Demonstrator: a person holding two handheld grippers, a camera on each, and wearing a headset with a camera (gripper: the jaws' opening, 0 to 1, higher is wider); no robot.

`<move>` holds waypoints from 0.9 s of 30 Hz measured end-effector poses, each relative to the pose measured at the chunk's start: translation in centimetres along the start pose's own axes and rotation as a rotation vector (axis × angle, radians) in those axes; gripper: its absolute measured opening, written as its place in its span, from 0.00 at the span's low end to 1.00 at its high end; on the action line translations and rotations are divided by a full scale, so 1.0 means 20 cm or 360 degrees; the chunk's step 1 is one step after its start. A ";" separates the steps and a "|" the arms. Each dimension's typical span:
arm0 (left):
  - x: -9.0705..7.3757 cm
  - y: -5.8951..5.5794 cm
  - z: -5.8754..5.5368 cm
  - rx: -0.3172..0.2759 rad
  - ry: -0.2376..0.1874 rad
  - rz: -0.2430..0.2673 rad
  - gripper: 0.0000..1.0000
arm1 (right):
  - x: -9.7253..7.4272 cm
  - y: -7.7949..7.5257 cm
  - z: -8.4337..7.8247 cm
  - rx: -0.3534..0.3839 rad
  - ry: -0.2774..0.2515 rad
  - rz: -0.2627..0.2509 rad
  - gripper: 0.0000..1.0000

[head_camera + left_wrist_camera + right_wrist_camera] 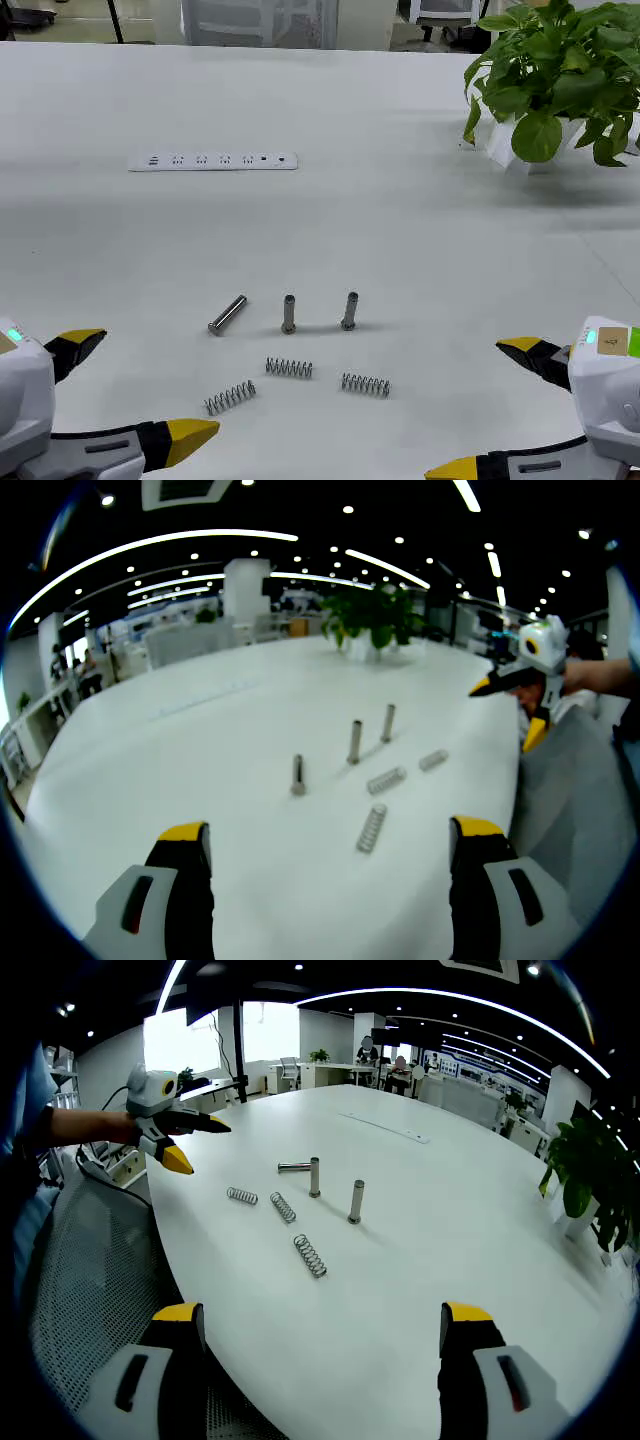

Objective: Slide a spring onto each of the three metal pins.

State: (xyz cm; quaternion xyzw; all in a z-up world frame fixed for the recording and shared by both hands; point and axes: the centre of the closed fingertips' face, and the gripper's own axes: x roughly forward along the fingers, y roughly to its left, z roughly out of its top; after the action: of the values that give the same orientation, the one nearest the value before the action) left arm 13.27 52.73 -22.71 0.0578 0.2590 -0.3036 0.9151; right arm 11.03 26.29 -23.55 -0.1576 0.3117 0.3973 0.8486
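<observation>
At the lower left of the head view, the white left gripper [140, 388] with yellow-tipped black jaws hovers over the white worktop [400, 220], jaws spread wide and released. At the lower right the matching right gripper [483, 407] is just as open. Between them, slightly higher in the frame, lie three coiled steel springs: the left spring [230, 397], the middle spring [289, 368] and the right spring [365, 384], all apart from the pins. Just beyond, the middle pin [289, 313] and the right pin [350, 311], short grey metal, stand upright, while the left pin [227, 314] lies flat. Farther up lies a white power strip [213, 160], and a green leafy potted plant [555, 70] stands at the upper right.
</observation>
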 end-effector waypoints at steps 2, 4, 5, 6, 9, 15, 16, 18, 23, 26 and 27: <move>0.00 0.01 0.00 -0.0009 -0.0005 0.0001 1.00 | 0.00 0.00 0.01 0.0004 -0.0007 -0.0002 0.99; 0.00 0.01 0.00 -0.0012 0.0001 0.0003 1.00 | 0.00 -0.01 0.01 0.0002 -0.0007 -0.0004 0.99; 0.00 0.01 -0.01 -0.0011 0.0003 0.0001 1.00 | 0.00 -0.01 0.01 0.0001 -0.0008 -0.0005 0.99; -0.01 0.01 -0.01 -0.0008 0.0005 -0.0004 1.00 | 0.00 -0.01 0.01 0.0003 -0.0010 -0.0005 0.99; -0.01 0.00 0.00 -0.0009 0.0006 -0.0013 1.00 | -0.01 -0.02 0.01 0.0006 -0.0016 -0.0009 0.99; -0.01 0.00 0.00 -0.0051 -0.0011 -0.0011 1.00 | -0.01 -0.02 0.01 0.0015 -0.0015 -0.0003 0.99; 0.00 -0.01 0.00 -0.0057 -0.0011 -0.0013 1.00 | -0.02 -0.02 0.00 0.0011 -0.0014 0.0002 0.99; 0.00 -0.01 0.00 -0.0062 -0.0010 -0.0012 1.00 | -0.02 -0.01 0.00 0.0016 -0.0015 0.0005 0.99; 0.01 -0.02 -0.01 -0.0071 0.0027 -0.0035 1.00 | -0.01 -0.01 -0.01 0.0021 -0.0014 0.0018 0.99; 0.02 -0.01 0.01 -0.0076 0.0029 -0.0047 1.00 | -0.01 0.00 -0.01 0.0019 -0.0015 0.0023 0.99; 0.02 -0.01 0.02 -0.0075 0.0029 -0.0049 1.00 | -0.01 0.00 0.00 0.0021 -0.0016 0.0024 0.99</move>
State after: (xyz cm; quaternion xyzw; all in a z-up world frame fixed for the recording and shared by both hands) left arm 13.60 52.19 -22.69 0.0351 0.2753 -0.3110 0.9090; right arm 10.98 26.15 -23.56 -0.1478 0.3113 0.4025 0.8481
